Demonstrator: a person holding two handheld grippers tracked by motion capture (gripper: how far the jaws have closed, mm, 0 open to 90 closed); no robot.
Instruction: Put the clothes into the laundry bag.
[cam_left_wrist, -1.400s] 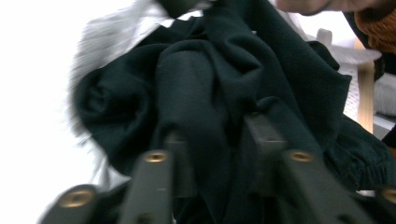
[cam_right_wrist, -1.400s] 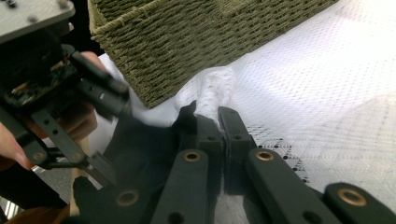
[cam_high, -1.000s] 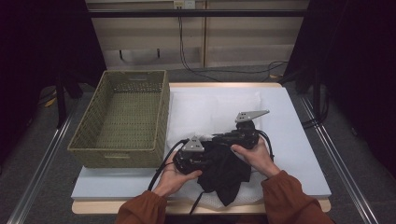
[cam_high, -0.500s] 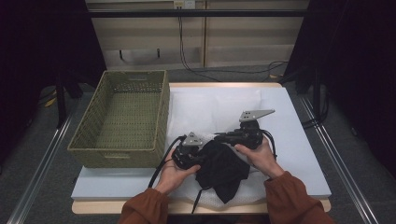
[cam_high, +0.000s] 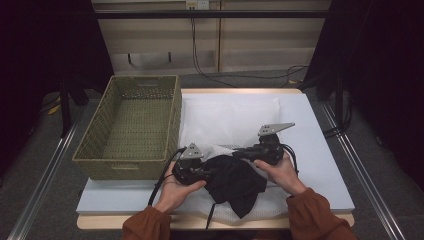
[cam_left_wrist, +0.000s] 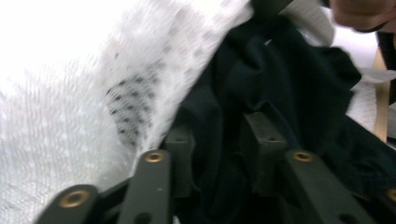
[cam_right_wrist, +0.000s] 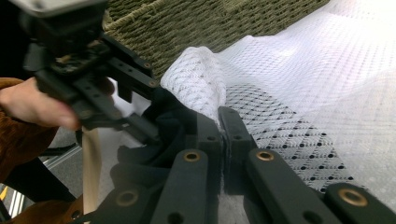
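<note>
White mesh bag (cam_high: 220, 150) is lying on the table (cam_high: 310, 125) just right of the wicker basket (cam_high: 135, 125), with a black garment (cam_high: 235, 182) half in its mouth, on the side away from the basket. Right gripper (cam_right_wrist: 223, 122) is pinching the mesh edge, jaws closed on it, probably to keep the mouth open. Left gripper (cam_left_wrist: 219, 140) has just been opening; the garment is sitting between its parted jaws, apparently let go after a push inward. High view is giving the layout beside the basket; the right gripper view is revealing the pinch on the mesh and the left gripper view the slack around the cloth.
</note>
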